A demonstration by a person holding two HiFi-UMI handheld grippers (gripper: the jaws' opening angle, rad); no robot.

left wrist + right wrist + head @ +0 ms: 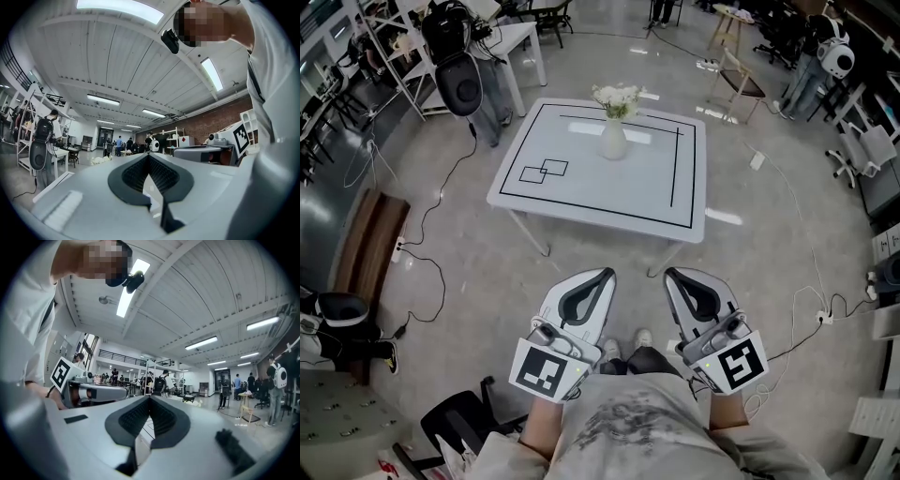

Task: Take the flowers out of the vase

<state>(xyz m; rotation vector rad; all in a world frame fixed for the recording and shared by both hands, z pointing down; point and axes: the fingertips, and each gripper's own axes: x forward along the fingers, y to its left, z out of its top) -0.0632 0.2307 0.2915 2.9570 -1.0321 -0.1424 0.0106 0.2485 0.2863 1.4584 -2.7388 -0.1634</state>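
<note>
**A:** Flowers: out yet, or in the vase?

**B:** In the vase, a white bunch standing upright, untouched. Starting at the tools: the left tool has its dark pads pressed together at the tips, with nothing between them. The right tool is the same, tips meeting and empty.

**A:** How are they held?

**B:** Side by side and level, both pointing toward the worktop, close in front of the person's chest. The left tool carries a marker cube at its back, and the right has one too. The left forearm and right forearm come up behind them from the bottom edge. Shoes show between the two tools.

**A:** And the worktop?

**B:** White, with a black line border and two overlapping black rectangles toward its left side. The vase stands near the far edge, about midway along, well apart from both tools, with floor between.

**A:** The room?

**B:** Grey polished floor with cables trailing across it. A second white table stands beyond on the left, a wooden stand beyond on the right, and a black chair at the person's left. The tool views show a ribbed white ceiling with strip lights.
</note>
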